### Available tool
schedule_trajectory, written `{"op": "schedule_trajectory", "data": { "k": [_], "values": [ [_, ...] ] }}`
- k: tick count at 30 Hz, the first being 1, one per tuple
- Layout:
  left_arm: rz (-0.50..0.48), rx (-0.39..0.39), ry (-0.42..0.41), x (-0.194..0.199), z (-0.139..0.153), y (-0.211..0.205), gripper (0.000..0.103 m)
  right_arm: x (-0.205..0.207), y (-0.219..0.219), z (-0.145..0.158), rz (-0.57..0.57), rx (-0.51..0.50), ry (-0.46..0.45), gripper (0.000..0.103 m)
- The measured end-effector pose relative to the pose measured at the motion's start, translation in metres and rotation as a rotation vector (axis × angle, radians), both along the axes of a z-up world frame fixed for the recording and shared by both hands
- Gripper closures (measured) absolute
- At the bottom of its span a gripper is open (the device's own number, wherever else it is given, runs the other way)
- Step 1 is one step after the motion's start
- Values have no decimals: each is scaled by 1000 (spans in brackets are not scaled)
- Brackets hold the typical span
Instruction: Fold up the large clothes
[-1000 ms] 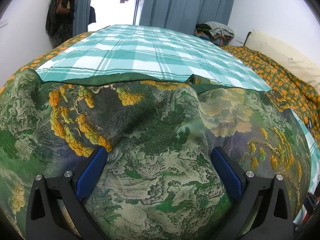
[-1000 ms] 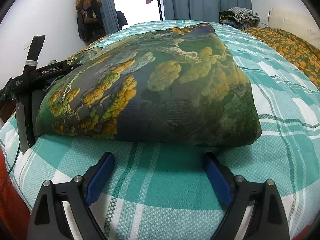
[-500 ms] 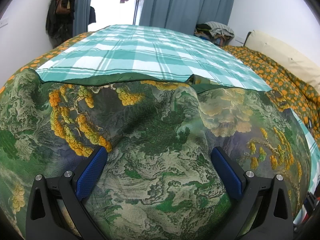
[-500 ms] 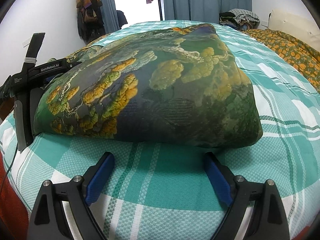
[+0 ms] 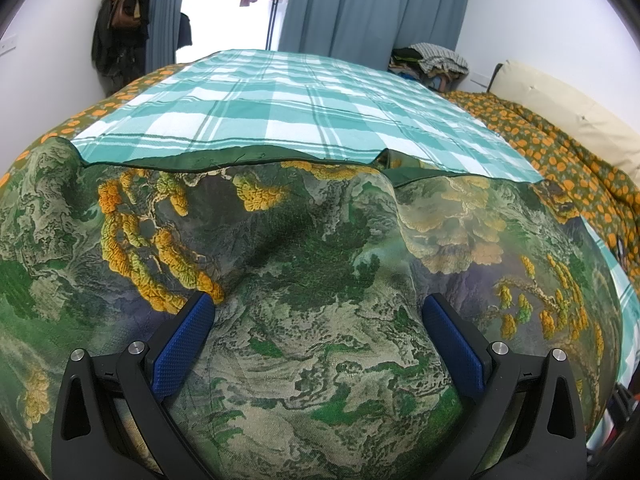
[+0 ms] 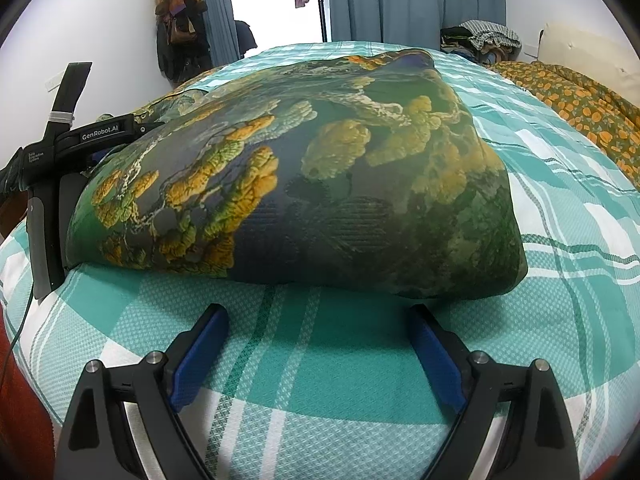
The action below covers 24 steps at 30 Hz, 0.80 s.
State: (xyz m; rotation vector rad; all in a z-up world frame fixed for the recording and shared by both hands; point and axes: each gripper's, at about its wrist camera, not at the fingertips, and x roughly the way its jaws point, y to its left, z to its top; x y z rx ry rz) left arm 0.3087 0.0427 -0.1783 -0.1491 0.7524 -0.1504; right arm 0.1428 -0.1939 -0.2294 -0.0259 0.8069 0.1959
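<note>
A large garment (image 5: pixel 304 264) printed in green, grey and orange lies folded in a thick bundle on the teal plaid bed cover (image 5: pixel 288 112). My left gripper (image 5: pixel 320 308) stands open right over it, blue pads spread wide with the cloth beneath them, nothing pinched. From the right wrist view the same garment (image 6: pixel 320 184) lies as a rounded stack just ahead. My right gripper (image 6: pixel 320 320) is open above the bed cover (image 6: pixel 328 364), a short way in front of the bundle's near edge. The left gripper's black body (image 6: pixel 60 152) shows at the bundle's left end.
An orange-dotted quilt (image 5: pixel 560 168) and a cream pillow (image 5: pixel 568 112) lie along the right side of the bed. A heap of clothes (image 5: pixel 432 64) sits at the far end by blue curtains (image 5: pixel 372 8). Clothes hang on the wall at the left (image 5: pixel 124 20).
The right wrist view has shifted slightly, so the bundle sits a little lower and nearer. The left gripper and the garment have not moved.
</note>
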Motion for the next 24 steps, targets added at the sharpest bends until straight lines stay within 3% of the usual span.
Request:
{"op": "schedule_trajectory", "data": {
  "k": [12,17,20,24],
  "values": [
    [0,0,-1,1,0,0,1,1,-1,1,1,2,1,10],
    [1,-1,-5,2,-1,0,0,5,-3,11,-7,15,48,10],
    [1,-4,-12,4,-2,1,1,3,-17,23,-38,119,77,10],
    [0,-17,1,-1,0,3,1,2,-51,28,-128,370,99,10]
  ]
}}
